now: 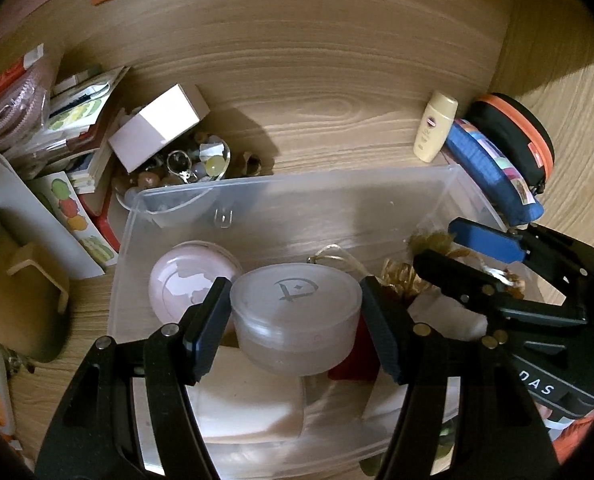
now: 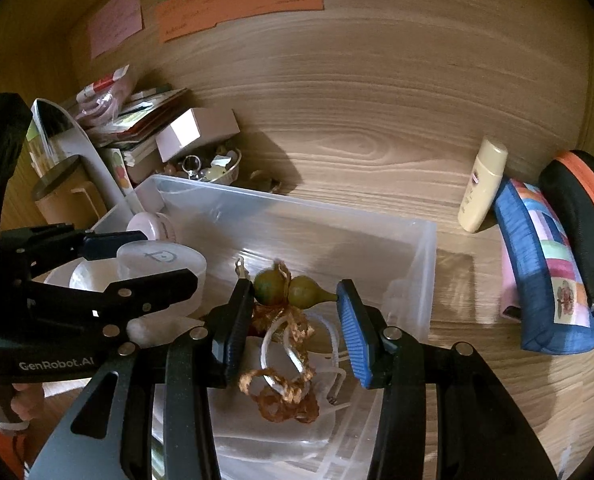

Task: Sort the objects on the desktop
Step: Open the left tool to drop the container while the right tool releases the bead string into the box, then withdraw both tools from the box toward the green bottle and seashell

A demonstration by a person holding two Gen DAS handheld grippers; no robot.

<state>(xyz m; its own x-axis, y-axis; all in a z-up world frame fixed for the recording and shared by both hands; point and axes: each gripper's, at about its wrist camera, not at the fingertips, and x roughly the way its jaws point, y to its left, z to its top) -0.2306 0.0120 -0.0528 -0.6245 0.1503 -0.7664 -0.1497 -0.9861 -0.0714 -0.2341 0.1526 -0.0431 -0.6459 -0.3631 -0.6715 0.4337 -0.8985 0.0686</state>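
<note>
My left gripper (image 1: 297, 320) is shut on a round frosted jar (image 1: 297, 308) with a logo on its lid, one pad on each side of it. The jar hangs low inside a clear plastic bin (image 1: 337, 184), above a pink round compact (image 1: 185, 276) and a white case (image 1: 249, 400). In the right wrist view, my right gripper (image 2: 295, 328) is shut on a green gourd pendant (image 2: 293, 290) held end to end between the pads. Its brown tassel and white cord (image 2: 285, 384) dangle into the bin (image 2: 297, 204). The left gripper (image 2: 169, 258) with the jar (image 2: 161, 262) is beside it on the left.
On the wooden desk to the right stand a cream bottle (image 2: 483, 188), a blue patchwork pouch (image 2: 545, 276) and a black-and-orange case (image 2: 581, 208). Behind the bin's left corner are a white box (image 1: 161, 128), a bowl of beads (image 1: 177, 172) and stacked booklets (image 1: 77, 120).
</note>
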